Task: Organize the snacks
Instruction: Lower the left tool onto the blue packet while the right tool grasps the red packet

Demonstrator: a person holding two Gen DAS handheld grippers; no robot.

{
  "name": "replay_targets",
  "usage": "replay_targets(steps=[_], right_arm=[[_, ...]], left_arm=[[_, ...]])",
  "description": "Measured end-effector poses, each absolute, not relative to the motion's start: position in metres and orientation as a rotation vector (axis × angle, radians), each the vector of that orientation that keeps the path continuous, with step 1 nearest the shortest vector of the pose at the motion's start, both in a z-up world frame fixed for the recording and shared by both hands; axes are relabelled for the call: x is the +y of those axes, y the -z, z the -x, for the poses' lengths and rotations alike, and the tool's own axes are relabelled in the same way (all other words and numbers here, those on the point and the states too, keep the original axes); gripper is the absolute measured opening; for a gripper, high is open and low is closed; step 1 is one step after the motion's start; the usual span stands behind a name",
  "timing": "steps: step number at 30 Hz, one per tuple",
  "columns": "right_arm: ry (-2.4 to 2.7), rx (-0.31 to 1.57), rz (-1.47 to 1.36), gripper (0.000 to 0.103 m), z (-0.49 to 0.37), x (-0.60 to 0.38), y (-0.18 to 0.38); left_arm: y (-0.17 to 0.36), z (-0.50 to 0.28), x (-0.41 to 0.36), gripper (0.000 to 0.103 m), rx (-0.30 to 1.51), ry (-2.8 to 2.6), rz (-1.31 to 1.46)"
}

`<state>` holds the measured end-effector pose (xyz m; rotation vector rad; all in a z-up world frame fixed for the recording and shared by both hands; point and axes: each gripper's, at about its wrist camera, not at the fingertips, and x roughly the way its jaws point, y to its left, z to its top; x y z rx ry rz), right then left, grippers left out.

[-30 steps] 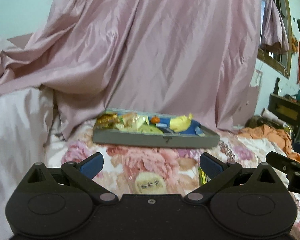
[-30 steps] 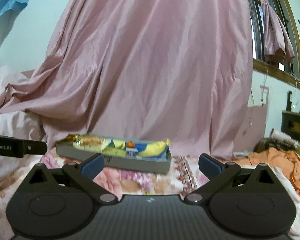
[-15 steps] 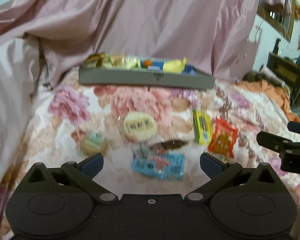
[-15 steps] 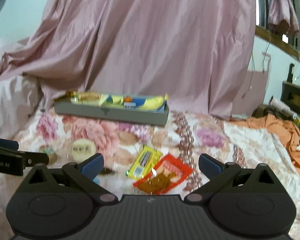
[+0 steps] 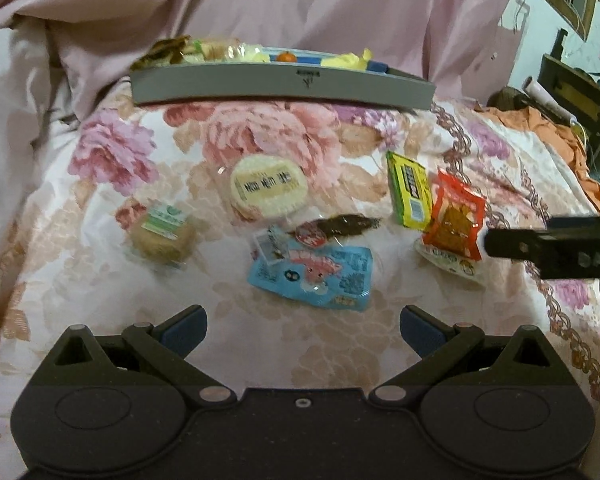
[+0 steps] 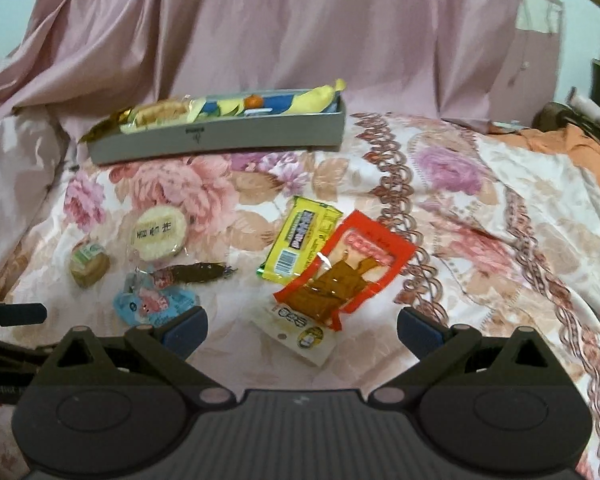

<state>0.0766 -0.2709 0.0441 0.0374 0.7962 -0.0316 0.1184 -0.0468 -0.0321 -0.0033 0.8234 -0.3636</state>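
Several snack packets lie on a floral bedspread: a light blue packet (image 5: 312, 274), a round white cake (image 5: 269, 187), a small round pastry (image 5: 162, 234), a dark brown stick (image 5: 336, 226), a yellow packet (image 5: 410, 190) and a red packet (image 5: 454, 222). A grey tray (image 5: 284, 86) with snacks in it stands behind them. My left gripper (image 5: 303, 326) is open and empty, just short of the blue packet. My right gripper (image 6: 302, 328) is open and empty, just short of the red packet (image 6: 344, 274) and the white packet (image 6: 296, 330) under it. The yellow packet (image 6: 300, 240) and tray (image 6: 220, 140) lie beyond.
Pink draped fabric (image 6: 300, 28) rises right behind the tray. A pale pillow or quilt (image 5: 16, 128) bounds the left side. Orange cloth (image 6: 572, 140) and dark furniture (image 5: 580, 92) lie to the far right. The right gripper's side (image 5: 556, 246) shows at the left view's right edge.
Both grippers have tilted down from facing the curtain and tray to looking at the bedspread, bringing the loose packets into view. Both stay open.
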Motion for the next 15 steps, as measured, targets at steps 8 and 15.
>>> replay_targets(steps=[8,15], right_arm=[[-0.011,0.858,0.126,0.103,-0.129,-0.265,-0.025],[0.062,0.976,-0.064,0.103,-0.170,-0.298,0.006]], left_arm=[[0.044,-0.131,-0.063,0.102,0.809,0.390,-0.037],[0.052,-0.152,-0.079,0.102,0.756,0.408,-0.118]])
